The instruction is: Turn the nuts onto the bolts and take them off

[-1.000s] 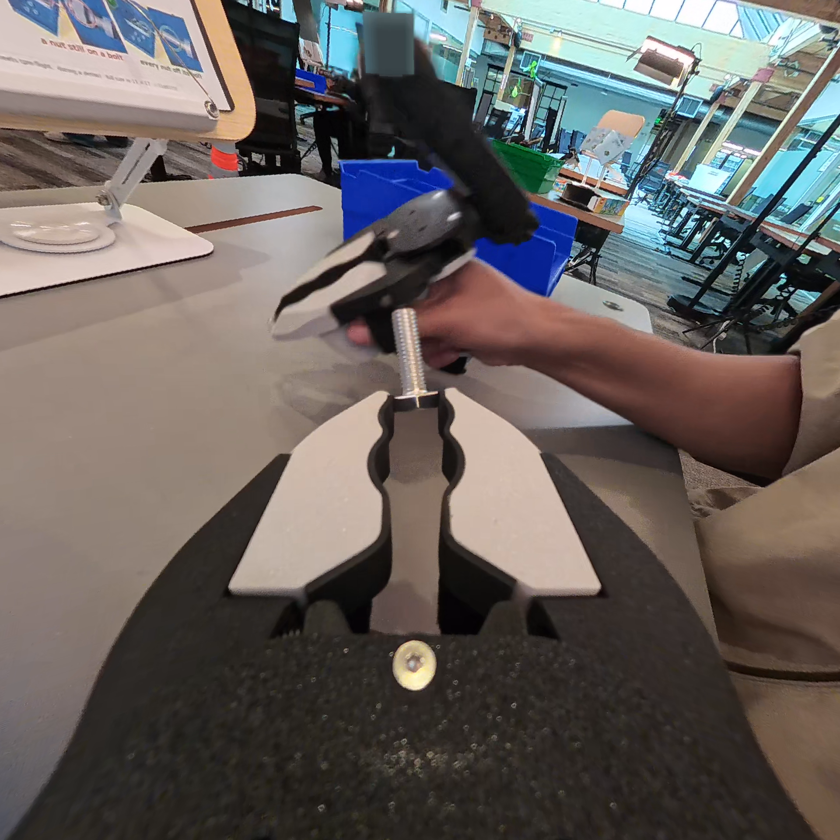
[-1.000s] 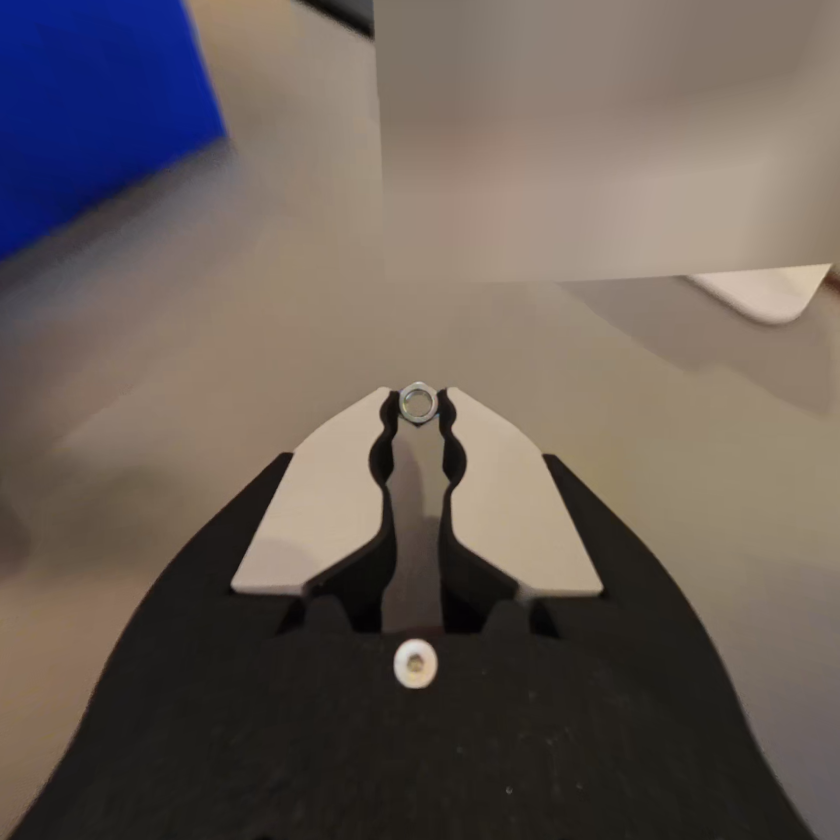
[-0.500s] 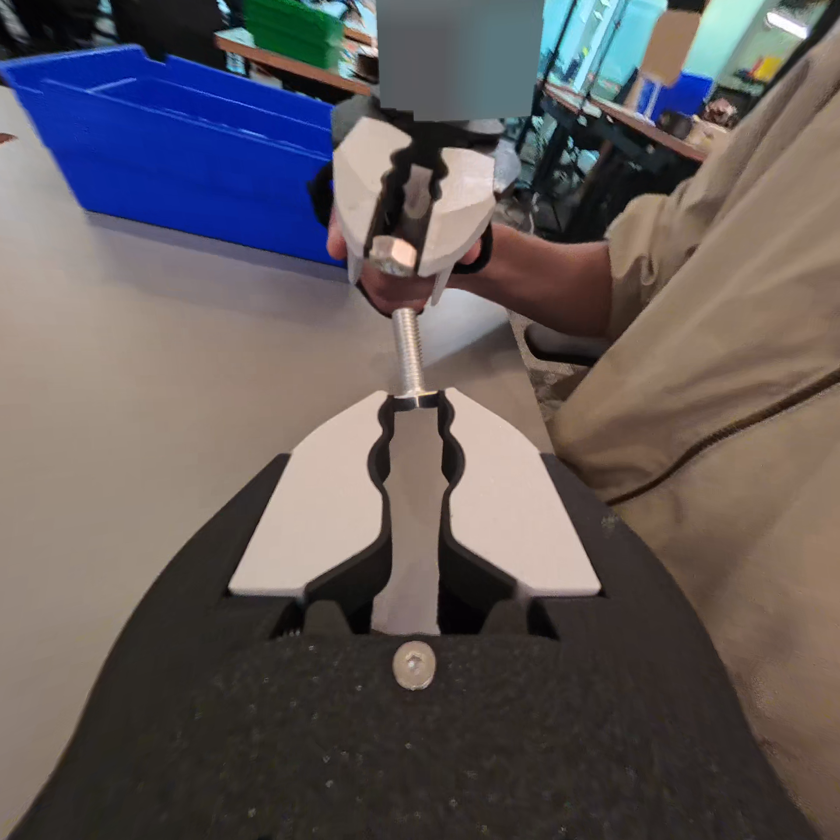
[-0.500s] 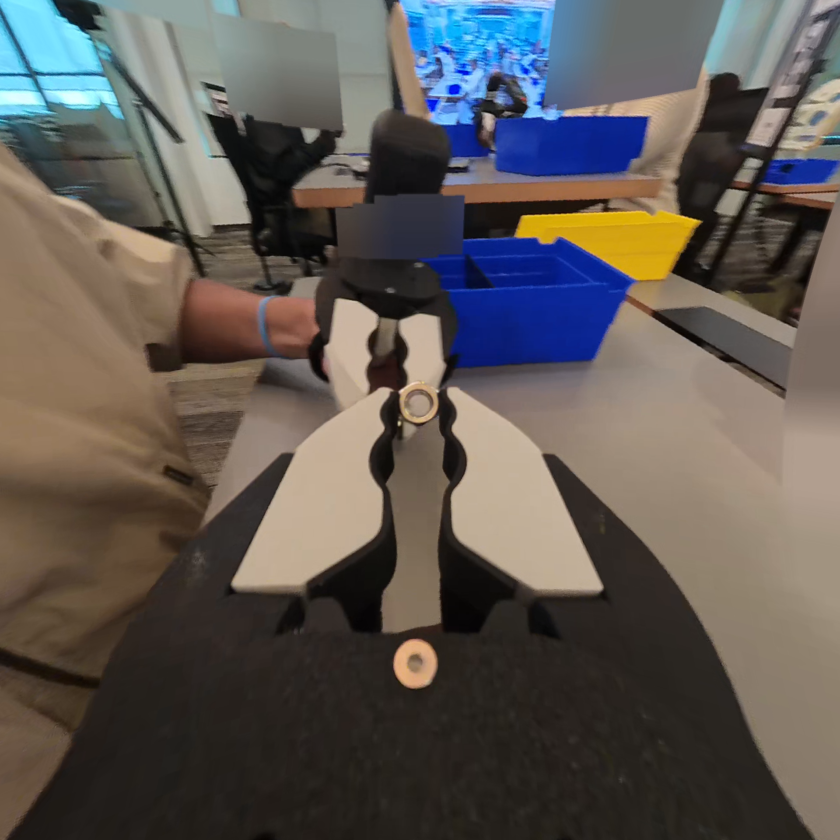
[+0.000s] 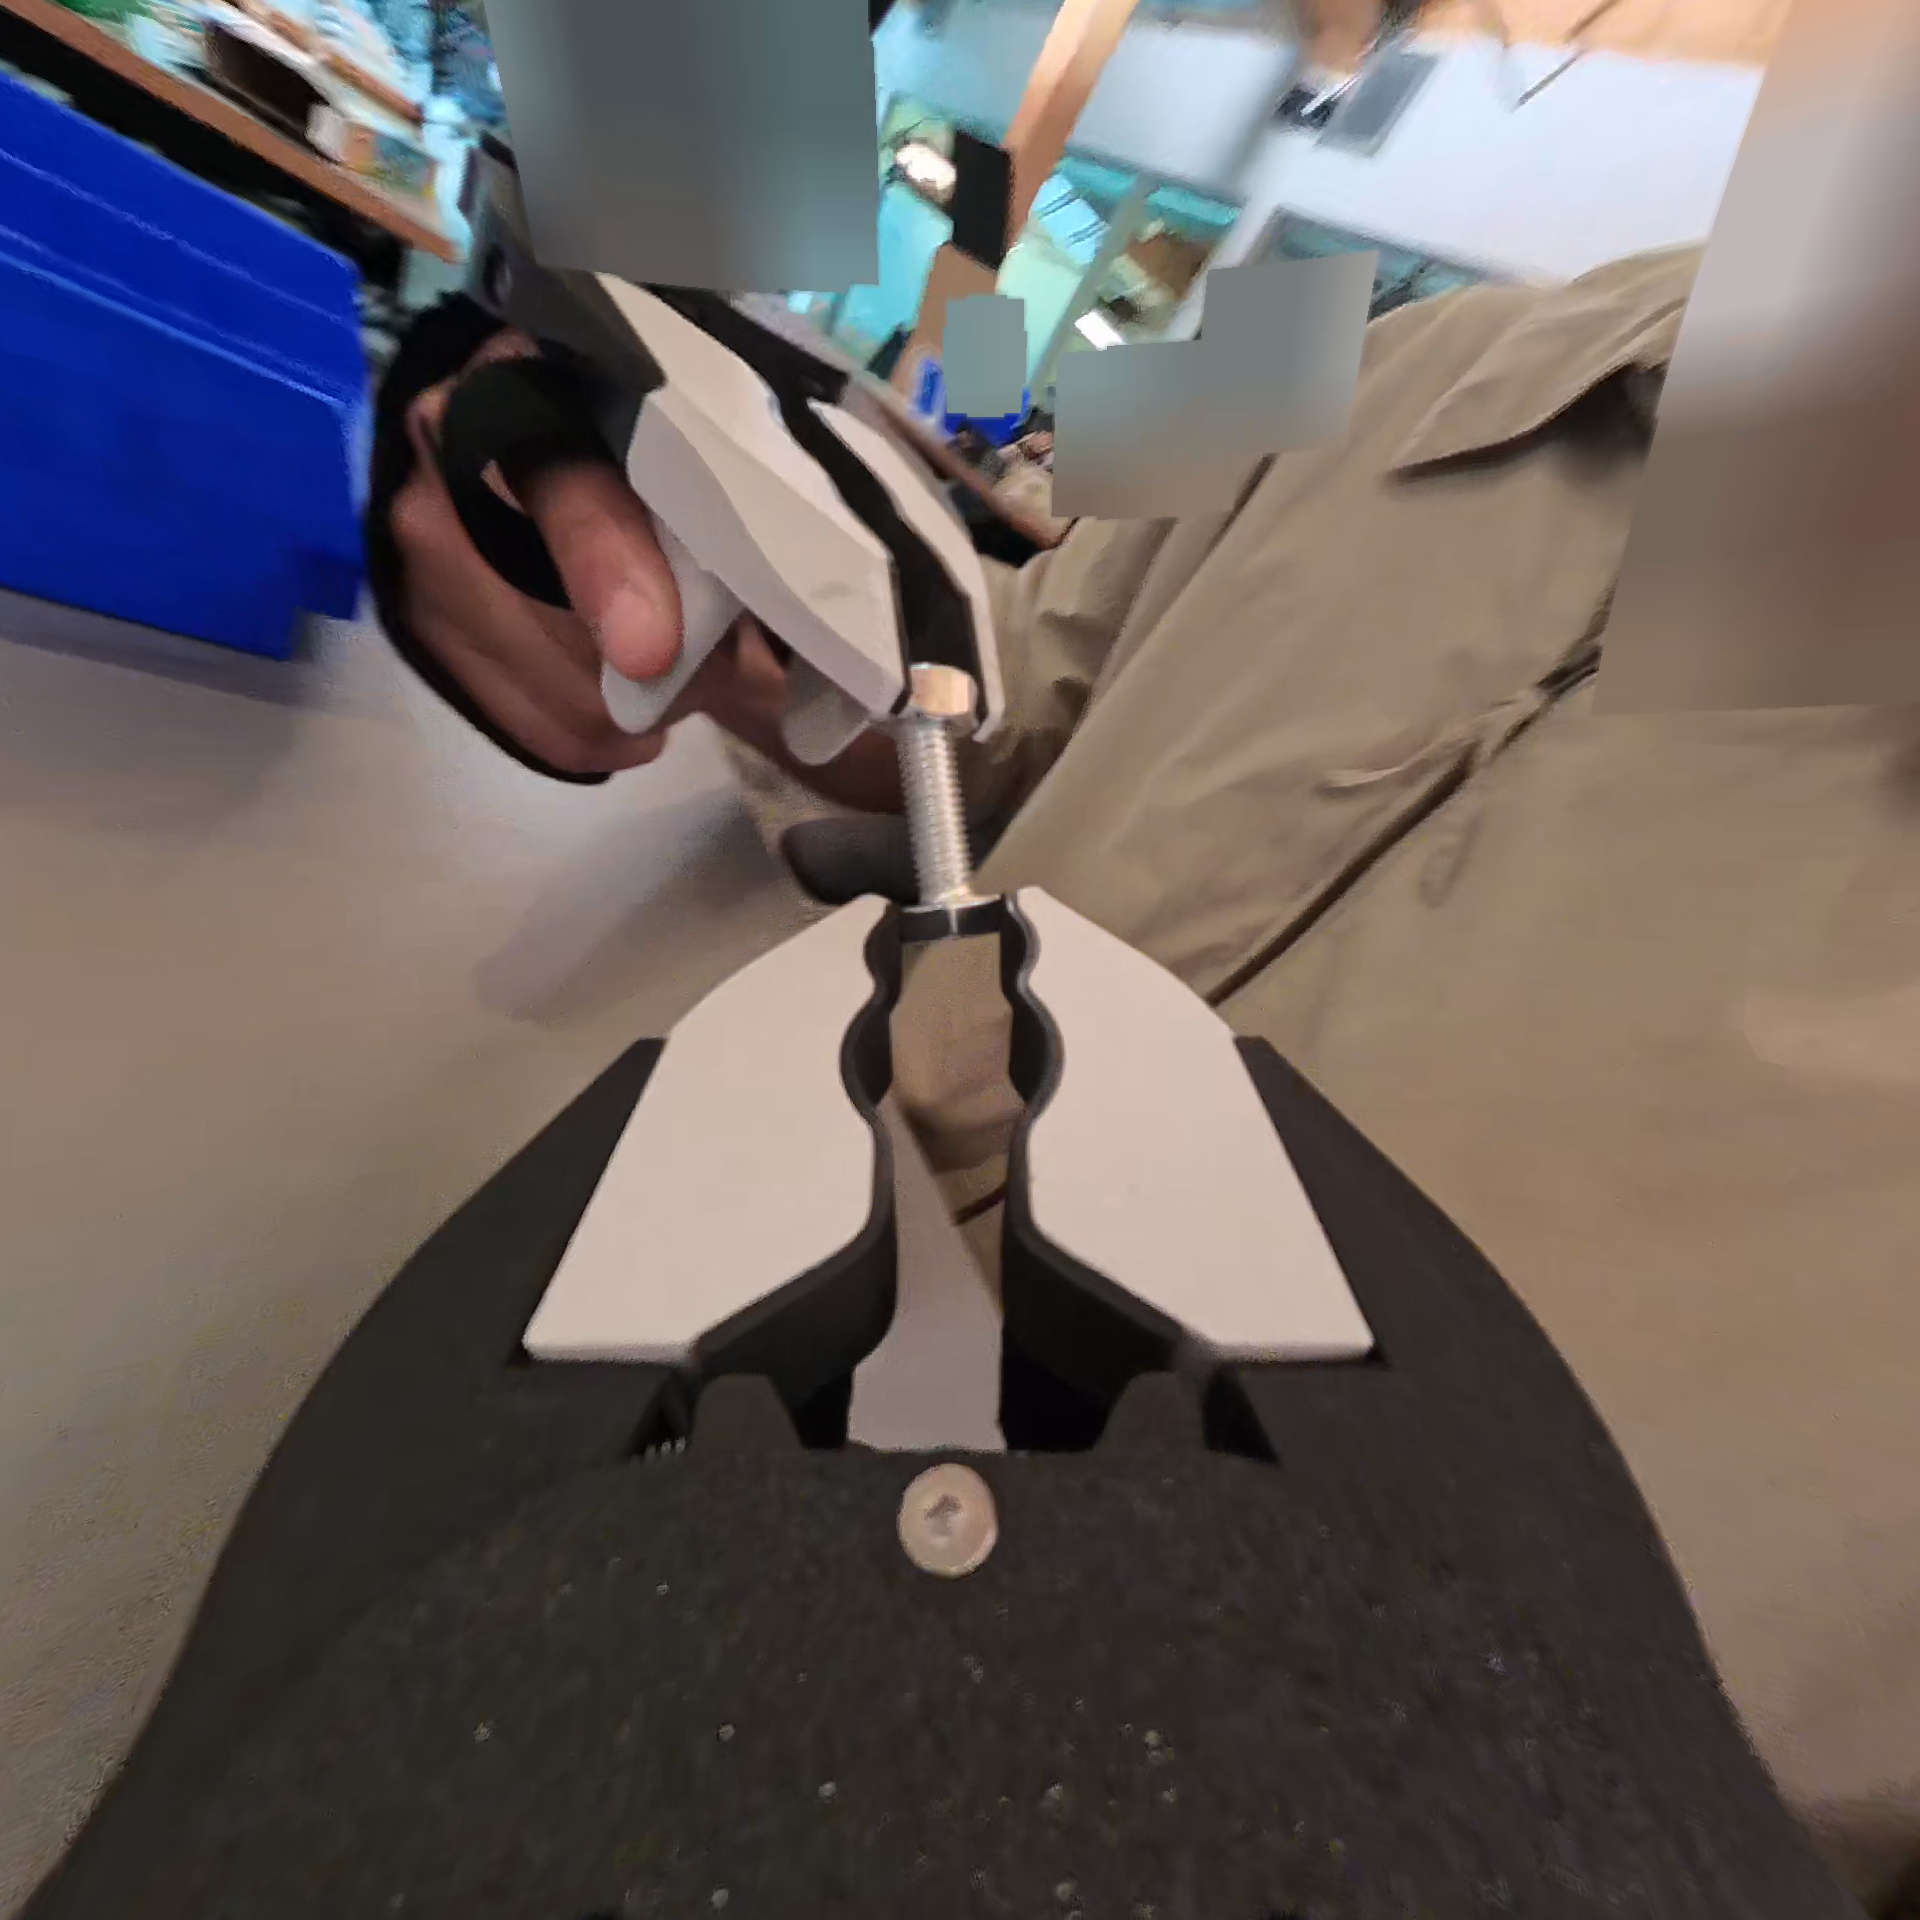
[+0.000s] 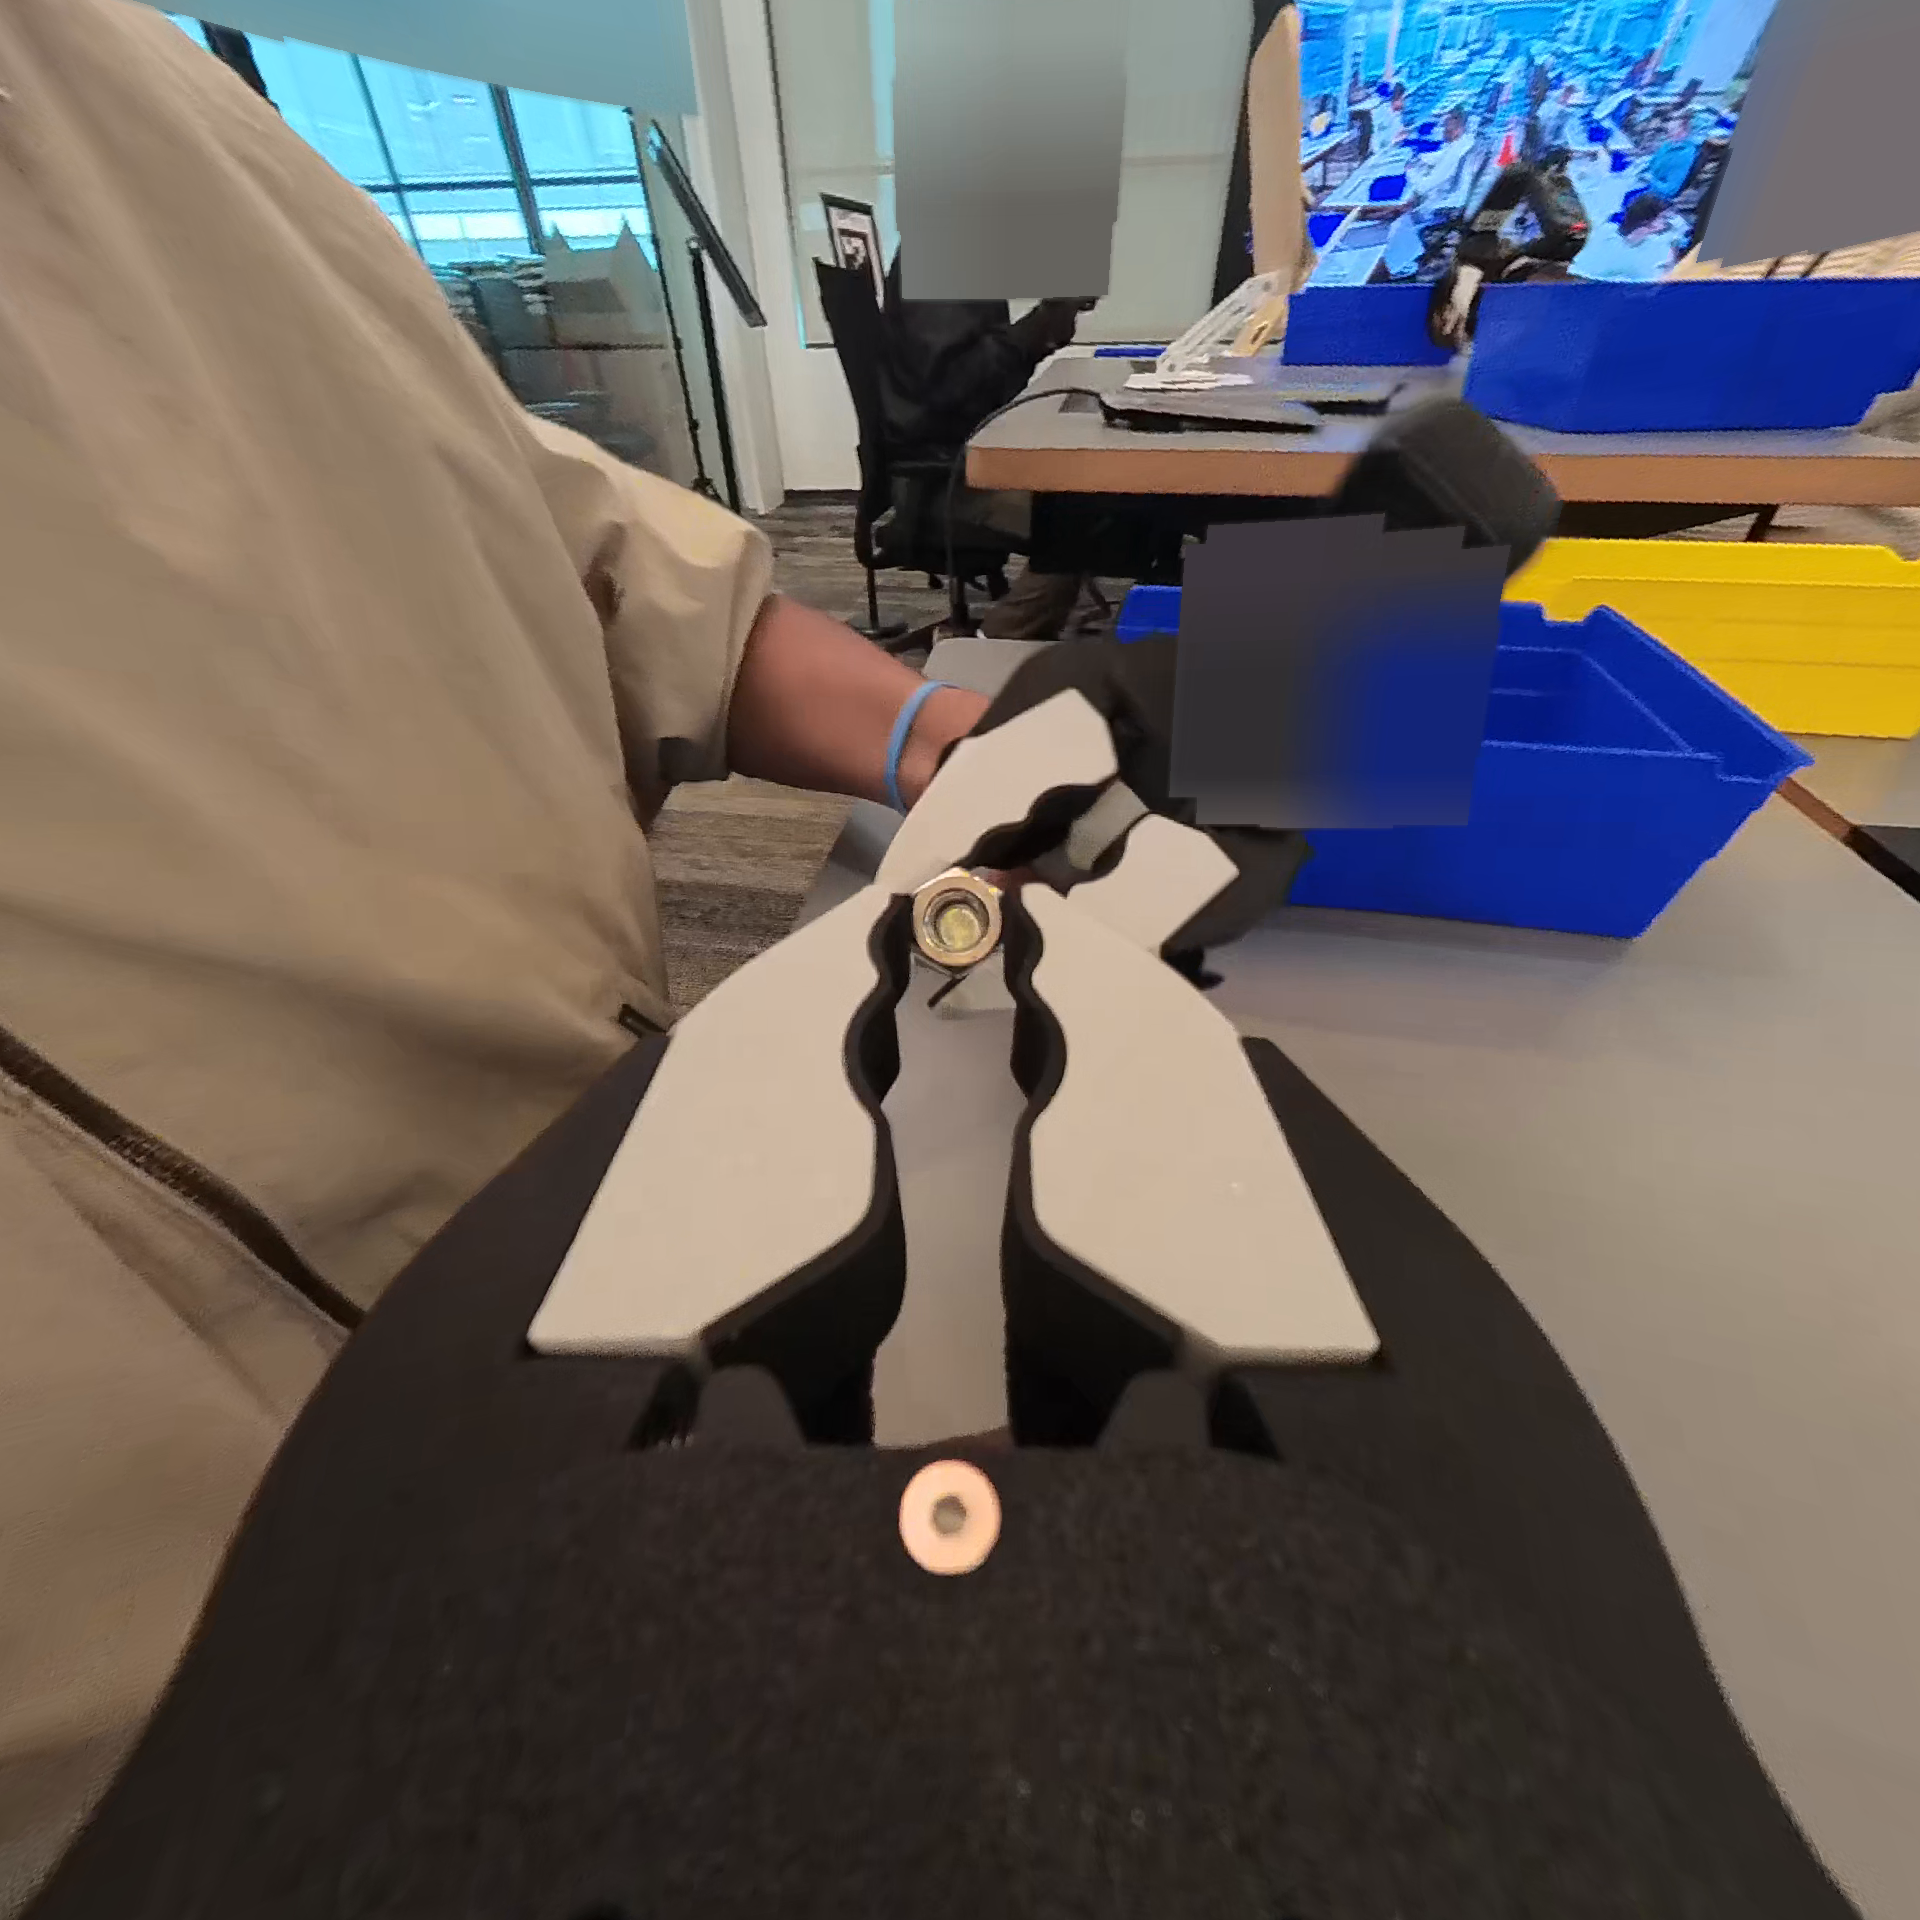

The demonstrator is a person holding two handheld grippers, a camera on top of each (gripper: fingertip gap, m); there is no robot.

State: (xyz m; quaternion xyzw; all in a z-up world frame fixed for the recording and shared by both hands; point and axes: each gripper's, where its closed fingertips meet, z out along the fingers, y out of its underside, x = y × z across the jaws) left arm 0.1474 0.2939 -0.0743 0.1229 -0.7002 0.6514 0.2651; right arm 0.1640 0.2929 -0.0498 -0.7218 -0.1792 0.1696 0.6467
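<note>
My left gripper (image 5: 954, 916) is shut on the flat head of a silver bolt (image 5: 935, 810), whose threaded shaft points away from it. My right gripper (image 6: 956, 906) is shut on a silver hex nut (image 6: 956, 925). The nut sits on the tip of the bolt, and the bolt's end fills its hole. In the left wrist view the right gripper (image 5: 940, 675) comes in tilted from the upper left with the nut (image 5: 940, 694) at its tips. In the right wrist view the left gripper's fingers (image 6: 1023, 758) show just beyond the nut. Both are held above the grey table (image 6: 1558, 1143).
A blue bin (image 6: 1558, 810) stands on the table behind the grippers, with a yellow bin (image 6: 1745, 644) beyond it. The blue bin also shows in the left wrist view (image 5: 156, 447). The person's beige jacket (image 5: 1351, 727) is close on one side. Another desk stands farther back.
The right gripper has rolled to a tilt on the bolt tip. The nut's hole, empty before, now shows the bolt's end. The left view has swung toward the person's jacket.
</note>
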